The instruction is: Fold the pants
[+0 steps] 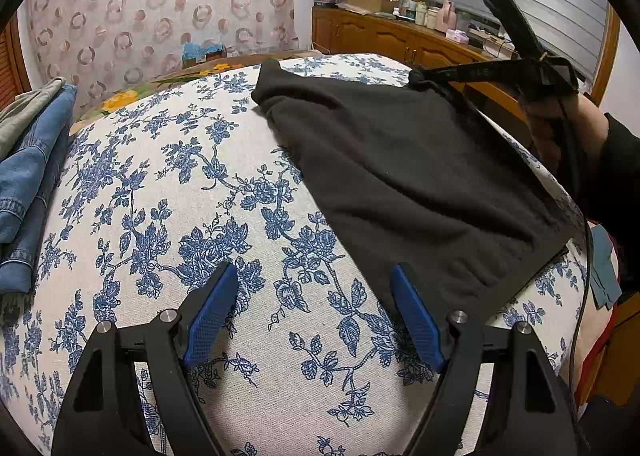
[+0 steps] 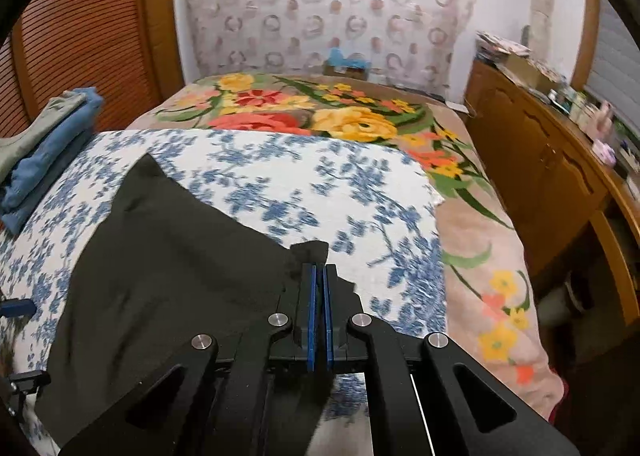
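Black pants (image 2: 168, 256) corner pinched thin in my right gripper (image 2: 319, 276) may slip under tension; left gripper (image 1: 312, 316) fingers spread, holding nothing.

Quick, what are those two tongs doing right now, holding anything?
Left tongs: open, empty, hovering over the flowered cloth.
Right tongs: shut on a corner of the black pants.

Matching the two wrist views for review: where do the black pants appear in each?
Left wrist: black pants centre-right, a far corner lifted by the right gripper.
Right wrist: lower left, a corner pinched in the shut jaws.
Shared landmark: folded jeans at the left edge.
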{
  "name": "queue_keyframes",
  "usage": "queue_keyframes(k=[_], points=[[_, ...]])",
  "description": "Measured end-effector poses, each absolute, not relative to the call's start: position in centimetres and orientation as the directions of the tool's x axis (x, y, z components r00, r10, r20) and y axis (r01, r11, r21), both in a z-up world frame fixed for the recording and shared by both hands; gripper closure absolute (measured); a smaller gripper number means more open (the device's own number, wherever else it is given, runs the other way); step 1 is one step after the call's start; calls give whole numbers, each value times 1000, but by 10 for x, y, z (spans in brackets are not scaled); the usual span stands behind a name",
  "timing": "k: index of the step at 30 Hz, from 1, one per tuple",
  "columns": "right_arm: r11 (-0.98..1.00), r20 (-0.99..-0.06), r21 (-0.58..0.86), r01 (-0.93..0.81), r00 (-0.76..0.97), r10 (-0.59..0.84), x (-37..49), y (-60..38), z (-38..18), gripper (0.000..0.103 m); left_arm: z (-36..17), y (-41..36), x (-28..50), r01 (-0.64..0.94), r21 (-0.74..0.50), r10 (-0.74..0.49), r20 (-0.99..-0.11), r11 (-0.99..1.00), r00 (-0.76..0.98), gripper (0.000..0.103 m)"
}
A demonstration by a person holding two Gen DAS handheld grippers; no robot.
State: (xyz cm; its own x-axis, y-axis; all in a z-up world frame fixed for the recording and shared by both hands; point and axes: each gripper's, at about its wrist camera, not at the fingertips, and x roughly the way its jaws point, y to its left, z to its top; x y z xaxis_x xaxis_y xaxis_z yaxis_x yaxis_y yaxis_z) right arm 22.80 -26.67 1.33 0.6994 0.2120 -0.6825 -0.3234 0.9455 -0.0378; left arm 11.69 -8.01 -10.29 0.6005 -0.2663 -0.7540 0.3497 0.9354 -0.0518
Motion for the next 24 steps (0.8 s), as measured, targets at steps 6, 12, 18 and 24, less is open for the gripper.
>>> queue_keyframes(k=[6, 12, 18, 24], points=[[965, -693, -52, -256, 705, 150, 234, -271, 11, 100, -103, -81, 117, 350, -51, -266, -754, 935, 600, 23], [967, -682, -25, -252, 712, 167, 214, -279, 20, 93, -103, -81, 117, 351, -51, -266, -754, 935, 600, 23], [948, -667, 2, -319, 706, 239, 161, -275, 19, 83, -103, -81, 117, 351, -51, -266, -755, 935, 600, 23], [924, -692, 5, -383, 665, 280, 112, -264, -2, 72, -103, -81, 117, 351, -51, -266, -755, 935, 600, 23]])
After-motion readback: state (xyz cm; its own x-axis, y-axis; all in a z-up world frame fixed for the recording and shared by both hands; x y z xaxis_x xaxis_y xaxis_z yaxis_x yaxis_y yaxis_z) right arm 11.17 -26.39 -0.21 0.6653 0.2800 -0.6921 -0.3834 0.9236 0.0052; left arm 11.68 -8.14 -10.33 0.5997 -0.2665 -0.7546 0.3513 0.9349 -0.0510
